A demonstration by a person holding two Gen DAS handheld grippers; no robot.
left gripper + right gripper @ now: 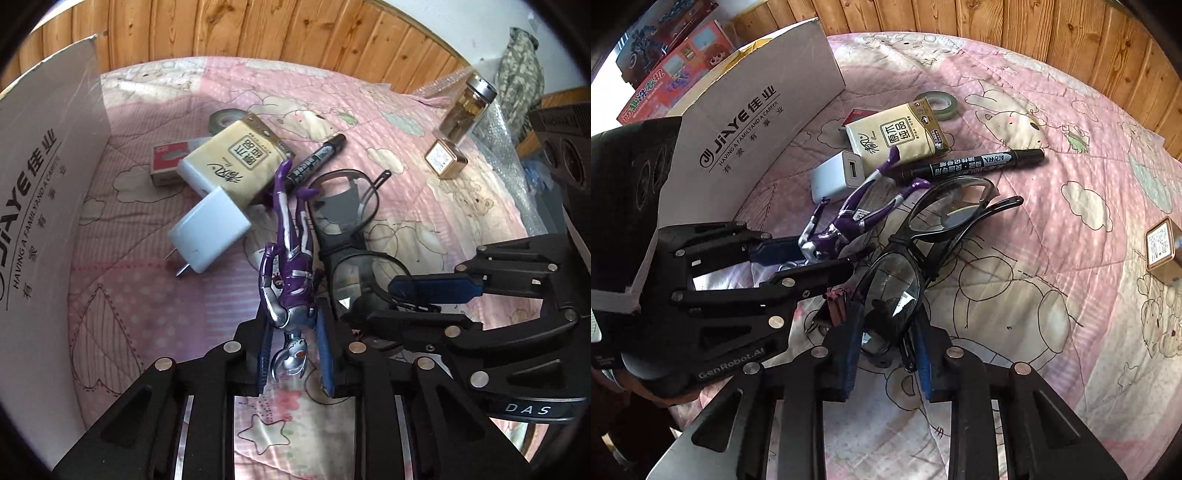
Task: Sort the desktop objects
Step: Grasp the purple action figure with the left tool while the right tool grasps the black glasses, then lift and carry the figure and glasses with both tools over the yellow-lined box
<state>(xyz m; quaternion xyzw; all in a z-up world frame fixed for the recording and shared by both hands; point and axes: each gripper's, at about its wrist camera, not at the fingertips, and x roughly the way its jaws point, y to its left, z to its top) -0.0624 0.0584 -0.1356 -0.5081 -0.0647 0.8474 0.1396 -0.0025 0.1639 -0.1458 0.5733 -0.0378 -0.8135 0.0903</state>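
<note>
Left gripper (293, 354) is clamped on the purple toy figure (291, 258), right gripper (888, 345) pinching the black glasses (923, 251) just beside it.

Daylit pink cartoon quilt (424, 206) before wood-panelled wall (258, 29)

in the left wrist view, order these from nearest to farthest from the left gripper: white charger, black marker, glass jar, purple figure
1. Purple figure: between the left gripper fingers, at its head end.
2. White charger: up and to the left, on the quilt.
3. Black marker: beyond the figure's legs, near centre.
4. Glass jar: far upper right, at the quilt's edge.
</note>
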